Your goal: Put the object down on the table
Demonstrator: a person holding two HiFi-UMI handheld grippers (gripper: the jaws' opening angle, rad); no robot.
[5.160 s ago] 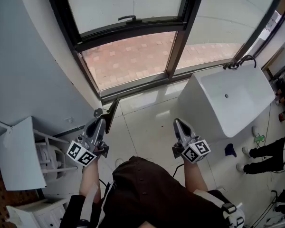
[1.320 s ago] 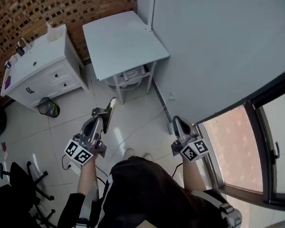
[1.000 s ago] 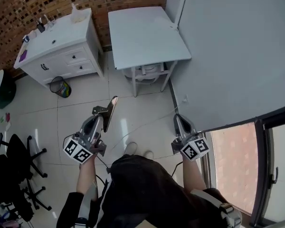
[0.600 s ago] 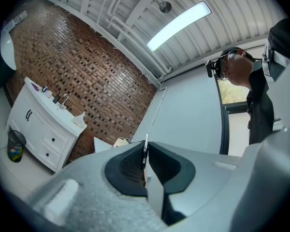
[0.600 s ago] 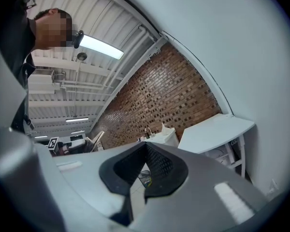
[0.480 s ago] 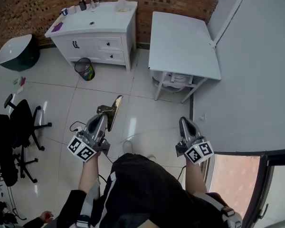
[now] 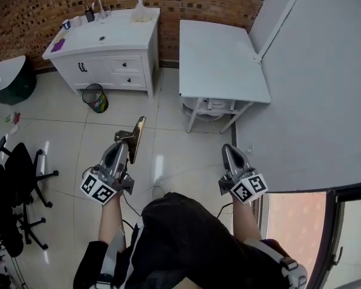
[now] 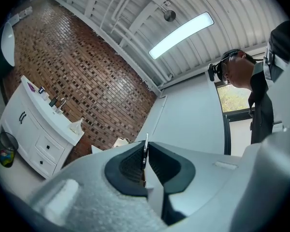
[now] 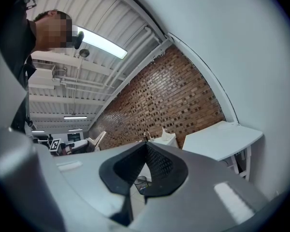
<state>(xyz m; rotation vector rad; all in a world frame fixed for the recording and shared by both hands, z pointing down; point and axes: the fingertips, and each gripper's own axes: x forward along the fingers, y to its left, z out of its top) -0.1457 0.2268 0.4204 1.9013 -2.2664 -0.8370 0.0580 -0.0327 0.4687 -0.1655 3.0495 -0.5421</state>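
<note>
My left gripper (image 7: 121,150) is shut on a thin flat plate (image 7: 134,137) with a metal clip at its near end; the plate sticks up and forward over the tiled floor. In the left gripper view only the plate's thin edge (image 8: 145,151) shows, pinched between the dark pads. My right gripper (image 7: 230,153) is shut with nothing in it, its jaws meeting at the tips (image 9: 146,144). The white table (image 7: 219,59) stands ahead against the grey wall, well beyond both grippers, and its top is bare. It also shows in the right gripper view as the table (image 9: 226,138).
A white sink cabinet (image 7: 102,41) with bottles stands left of the table against the brick wall. A small waste bin (image 7: 96,97) sits on the floor before it. An office chair (image 7: 18,170) is at far left. A stool (image 7: 212,107) sits under the table.
The view has swung from the window round to the table and cabinet, which now lie straight ahead. Both grippers keep the same pose, the left still shut on the plate.
</note>
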